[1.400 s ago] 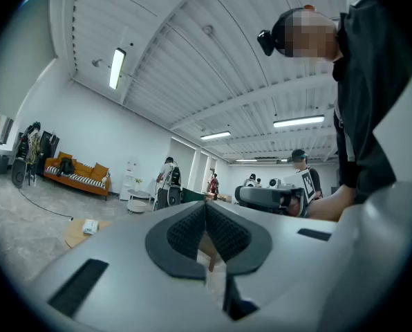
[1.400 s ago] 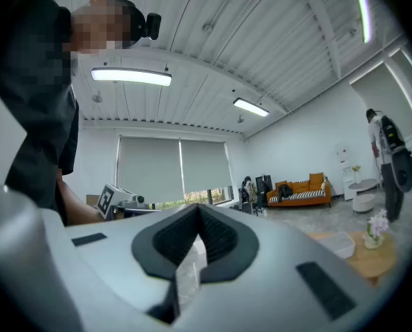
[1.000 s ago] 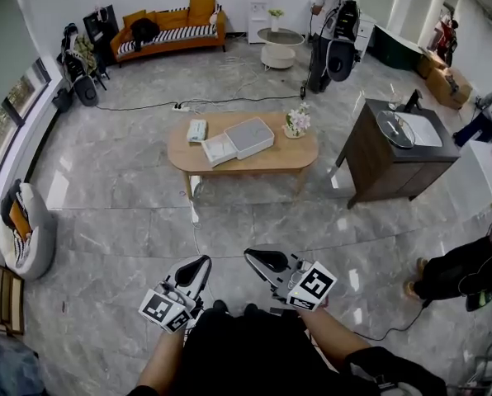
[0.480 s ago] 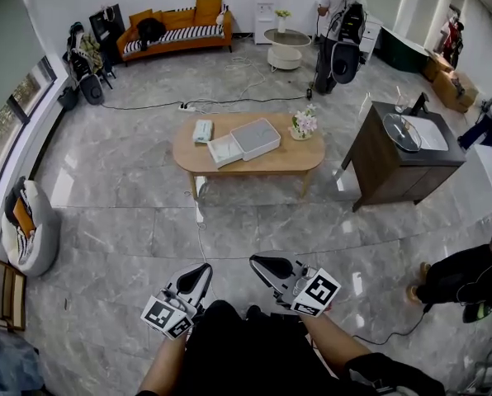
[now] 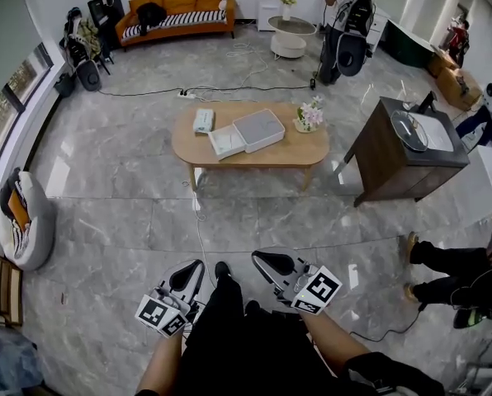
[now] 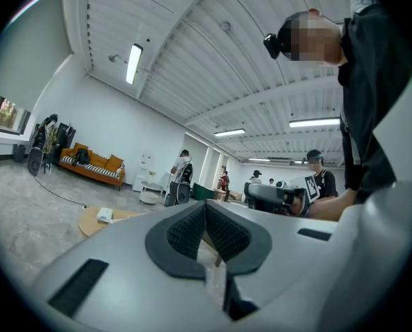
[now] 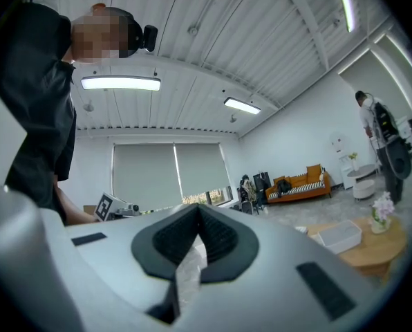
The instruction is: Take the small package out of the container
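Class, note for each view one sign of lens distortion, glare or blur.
Head view: fisheye bows room edges, glossy floor reflects light. Left gripper view: black round corners, ceiling lamp glares. Right gripper view: ceiling lines curve, light panel blown white.

A pot of pale flowers stood at the right end of the oval wooden counter. To its right was a dark cabinet with a round basin on top. An orange sofa lined the far wall, near a round white side table. A black cable crossed the grey floor beyond the counter's far edge.
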Available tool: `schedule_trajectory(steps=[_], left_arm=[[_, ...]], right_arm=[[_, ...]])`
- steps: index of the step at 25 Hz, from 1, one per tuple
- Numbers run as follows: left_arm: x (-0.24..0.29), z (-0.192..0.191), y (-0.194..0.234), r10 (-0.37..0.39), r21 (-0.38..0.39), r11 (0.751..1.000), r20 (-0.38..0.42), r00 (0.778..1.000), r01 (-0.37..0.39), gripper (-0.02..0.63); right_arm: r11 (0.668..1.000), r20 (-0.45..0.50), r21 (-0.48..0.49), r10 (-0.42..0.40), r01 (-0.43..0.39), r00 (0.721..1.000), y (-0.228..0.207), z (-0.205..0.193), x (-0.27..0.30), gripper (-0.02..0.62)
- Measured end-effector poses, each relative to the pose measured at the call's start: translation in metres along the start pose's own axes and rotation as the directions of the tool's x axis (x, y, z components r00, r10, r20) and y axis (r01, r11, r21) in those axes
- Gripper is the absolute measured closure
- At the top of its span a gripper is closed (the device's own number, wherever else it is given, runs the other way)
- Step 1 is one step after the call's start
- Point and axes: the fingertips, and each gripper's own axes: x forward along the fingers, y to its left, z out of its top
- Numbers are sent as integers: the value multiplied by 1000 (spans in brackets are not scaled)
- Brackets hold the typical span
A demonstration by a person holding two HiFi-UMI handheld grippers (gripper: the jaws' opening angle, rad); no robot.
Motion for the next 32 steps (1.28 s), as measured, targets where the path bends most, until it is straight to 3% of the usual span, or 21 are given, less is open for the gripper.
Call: schedule_trajectory(steps=[5, 15, 22, 32], left_arm=[[39, 8, 41, -20, -15, 1000, 9, 1000, 21, 589], [109, 42, 156, -61, -46, 997, 23, 998, 62, 589], [133, 57, 228, -89, -93, 991, 24, 996, 91, 589], [171, 63, 286, -111, -126, 985, 31, 993, 114, 589]], right_arm=[[1000, -36, 10, -27, 27, 999, -40, -4, 26, 584], [999, -93, 9, -49, 50, 994, -128, 1, 131, 583], [998, -127, 12, -63, 65, 990, -164, 7, 200, 583], [997, -135, 41, -59, 65, 989, -212, 5, 253, 583]])
